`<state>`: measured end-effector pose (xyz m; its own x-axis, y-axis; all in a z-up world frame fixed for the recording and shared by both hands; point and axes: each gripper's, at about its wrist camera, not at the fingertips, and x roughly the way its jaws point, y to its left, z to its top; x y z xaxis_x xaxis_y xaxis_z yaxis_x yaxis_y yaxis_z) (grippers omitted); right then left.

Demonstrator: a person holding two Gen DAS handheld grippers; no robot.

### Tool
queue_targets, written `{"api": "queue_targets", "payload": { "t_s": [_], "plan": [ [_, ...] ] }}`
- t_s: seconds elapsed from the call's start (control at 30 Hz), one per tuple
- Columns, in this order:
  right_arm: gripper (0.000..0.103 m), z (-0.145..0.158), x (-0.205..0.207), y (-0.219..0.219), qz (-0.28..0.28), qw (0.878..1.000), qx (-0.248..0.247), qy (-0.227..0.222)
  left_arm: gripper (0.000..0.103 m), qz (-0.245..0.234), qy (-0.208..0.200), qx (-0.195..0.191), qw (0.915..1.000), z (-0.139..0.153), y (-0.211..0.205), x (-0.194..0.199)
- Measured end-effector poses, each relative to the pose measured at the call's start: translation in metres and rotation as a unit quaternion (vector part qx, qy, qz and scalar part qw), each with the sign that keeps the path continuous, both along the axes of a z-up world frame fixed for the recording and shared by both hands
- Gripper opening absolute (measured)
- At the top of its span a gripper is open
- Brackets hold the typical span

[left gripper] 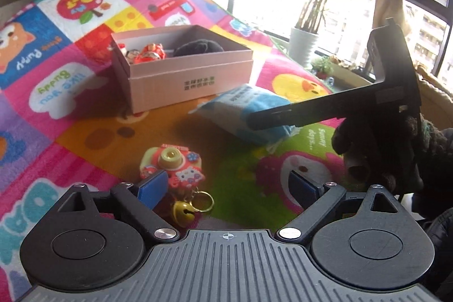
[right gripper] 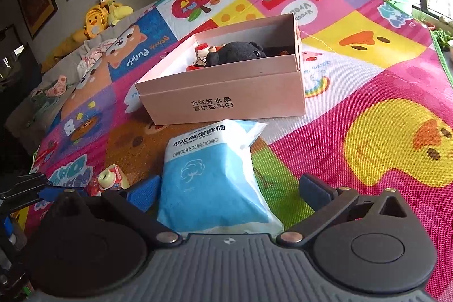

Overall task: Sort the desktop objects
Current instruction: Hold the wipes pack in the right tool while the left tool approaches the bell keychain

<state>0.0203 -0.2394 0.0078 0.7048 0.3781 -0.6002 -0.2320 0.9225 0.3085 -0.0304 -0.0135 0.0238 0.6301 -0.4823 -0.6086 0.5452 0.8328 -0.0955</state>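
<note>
The left gripper (left gripper: 226,188) is seen wide apart, with a toy camera keychain (left gripper: 172,166) lying on the mat (left gripper: 56,115) by its left finger. The right gripper (right gripper: 229,191) is also spread apart around a blue cotton pack (right gripper: 212,174). Toys are kept in the pink box (right gripper: 226,101) behind.

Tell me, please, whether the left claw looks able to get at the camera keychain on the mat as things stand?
Probably yes. The left claw is open, and the camera keychain lies on the mat just ahead, beside its left pad, with nothing lying over it.

box contents (left gripper: 147,53) half hidden, packet (left gripper: 249,112) blurred
</note>
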Motion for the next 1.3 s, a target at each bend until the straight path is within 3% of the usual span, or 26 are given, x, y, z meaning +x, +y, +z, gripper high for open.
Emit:
{"api": "queue_targets", "payload": {
  "t_s": [0.13,0.23,0.37,0.47,0.63,0.7,0.8,0.87,1.03,1.3],
  "plan": [
    [0.103,0.0,0.0,0.002,-0.001,1.0,-0.006,-0.001,0.096,0.042,-0.042,0.058,0.9965,0.0,-0.004,0.007],
    [0.103,0.0,0.0,0.003,-0.002,1.0,-0.011,-0.001,0.095,0.046,-0.029,0.077,0.9955,-0.007,-0.005,0.027],
    [0.103,0.0,-0.001,0.004,-0.002,1.0,-0.014,-0.002,0.082,0.041,-0.012,0.099,0.9941,-0.02,-0.008,0.044],
    [0.103,0.0,-0.001,0.004,-0.002,1.0,-0.015,-0.002,0.076,0.054,-0.013,0.095,0.9939,-0.02,-0.008,0.051],
    [0.103,0.0,-0.001,0.005,-0.002,1.0,-0.019,-0.003,0.078,0.151,-0.049,0.132,0.9784,-0.023,-0.005,0.063],
    [0.103,0.0,-0.001,0.007,-0.002,1.0,-0.025,-0.003,0.079,0.178,-0.04,0.118,0.9761,-0.022,0.003,0.067],
    [0.103,0.001,-0.003,0.011,0.0,0.999,-0.041,-0.007,0.09,0.183,-0.012,0.083,0.9796,-0.023,0.015,0.063],
    [0.103,0.004,-0.005,0.015,0.002,0.998,-0.055,-0.016,0.09,0.179,-0.008,0.072,0.9811,-0.024,0.018,0.056],
    [0.103,0.014,-0.011,0.034,0.021,0.991,-0.118,-0.06,0.092,0.139,-0.001,0.047,0.9892,-0.024,0.013,0.044],
    [0.103,0.014,-0.002,0.045,0.03,0.992,-0.118,-0.04,0.094,0.069,0.017,-0.007,0.9974,-0.023,0.004,0.025]
  ]
}}
